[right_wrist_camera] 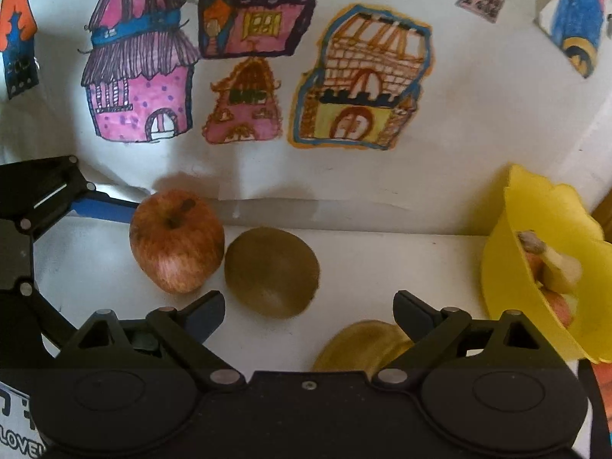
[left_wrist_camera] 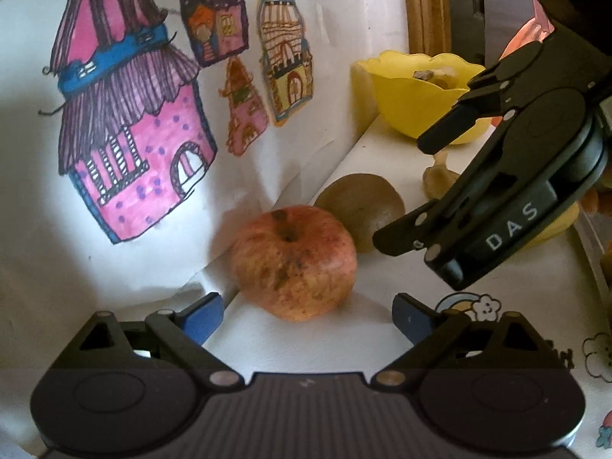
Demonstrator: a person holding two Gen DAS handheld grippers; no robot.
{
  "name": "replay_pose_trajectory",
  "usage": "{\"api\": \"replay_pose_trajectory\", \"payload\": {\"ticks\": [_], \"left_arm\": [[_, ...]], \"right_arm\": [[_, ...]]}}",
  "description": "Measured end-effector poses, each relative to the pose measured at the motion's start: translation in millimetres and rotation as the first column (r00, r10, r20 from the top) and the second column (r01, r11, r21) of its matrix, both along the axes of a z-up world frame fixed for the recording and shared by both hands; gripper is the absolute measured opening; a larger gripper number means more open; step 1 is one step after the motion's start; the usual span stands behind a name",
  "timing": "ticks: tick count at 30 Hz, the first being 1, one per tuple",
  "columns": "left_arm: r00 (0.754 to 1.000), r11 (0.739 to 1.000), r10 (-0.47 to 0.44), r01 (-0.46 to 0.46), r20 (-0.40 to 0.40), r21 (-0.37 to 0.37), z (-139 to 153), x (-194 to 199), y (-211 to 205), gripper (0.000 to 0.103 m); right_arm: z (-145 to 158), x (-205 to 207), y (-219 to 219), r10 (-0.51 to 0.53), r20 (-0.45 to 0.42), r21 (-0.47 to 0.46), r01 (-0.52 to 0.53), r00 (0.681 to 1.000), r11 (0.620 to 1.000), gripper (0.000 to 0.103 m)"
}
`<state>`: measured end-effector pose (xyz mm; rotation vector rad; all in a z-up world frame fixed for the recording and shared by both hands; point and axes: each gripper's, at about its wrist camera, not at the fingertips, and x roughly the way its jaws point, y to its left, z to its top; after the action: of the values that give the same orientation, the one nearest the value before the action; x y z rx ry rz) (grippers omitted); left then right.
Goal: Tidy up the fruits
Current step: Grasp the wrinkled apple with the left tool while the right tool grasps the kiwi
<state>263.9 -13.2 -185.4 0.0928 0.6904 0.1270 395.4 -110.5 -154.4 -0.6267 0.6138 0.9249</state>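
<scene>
- Facing a red apple (left_wrist_camera: 293, 262) in the left wrist view, the left gripper (left_wrist_camera: 308, 317) is held with its blue-padded fingers (left_wrist_camera: 202, 315) wide apart; the apple sits on the white tabletop (left_wrist_camera: 306, 344) just ahead of them, ungripped. A kiwi (left_wrist_camera: 361, 208) lies just behind the apple. The right gripper (left_wrist_camera: 417, 191) is seen at the right, fingers spread, before a yellow bowl (left_wrist_camera: 405, 103).
- Seen from the right wrist, the right gripper (right_wrist_camera: 309, 310) is open, the kiwi (right_wrist_camera: 271, 271) just ahead between its fingers (right_wrist_camera: 413, 311). The apple (right_wrist_camera: 176, 241) is beside the kiwi, the yellow bowl (right_wrist_camera: 508, 279) holds fruit at the right, and house drawings (right_wrist_camera: 145, 76) cover the wall.
</scene>
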Motion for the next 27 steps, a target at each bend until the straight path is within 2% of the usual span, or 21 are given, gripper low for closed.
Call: {"api": "replay_pose_trajectory", "payload": {"ticks": [5,9,14,17,21,27], "left_arm": [[1.000,0.999,-0.009,0.009,-0.003,-0.053,-1,-2,7,0.098],[1.000,0.999,-0.013,0.013,-0.007,-0.050,-1,-3,8,0.098],[1.000,0.999,-0.021,0.020,-0.019,-0.048,1,1,7,0.099],[1.000,0.999,-0.025,0.025,-0.019,-0.039,1,3,5,0.100],[1.000,0.999,-0.017,0.017,-0.012,-0.036,1,5,4,0.100],[1.000,1.000,-0.011,0.011,0.007,-0.017,2,5,4,0.094]], "right_arm": [[-13,8,9,-0.015,0.003,-0.001,0.015,1.000,1.000,0.095],[-19,12,14,-0.009,-0.019,0.021,0.009,1.000,1.000,0.095],[-27,19,24,0.043,-0.031,-0.001,-0.043,0.999,0.999,0.094],[-32,29,25,0.051,-0.061,0.019,-0.050,0.997,0.999,0.087],[-35,35,23,0.079,-0.104,0.056,-0.074,0.991,0.996,0.064],[-37,35,21,0.057,-0.111,0.079,-0.048,0.992,0.996,0.063]]}}
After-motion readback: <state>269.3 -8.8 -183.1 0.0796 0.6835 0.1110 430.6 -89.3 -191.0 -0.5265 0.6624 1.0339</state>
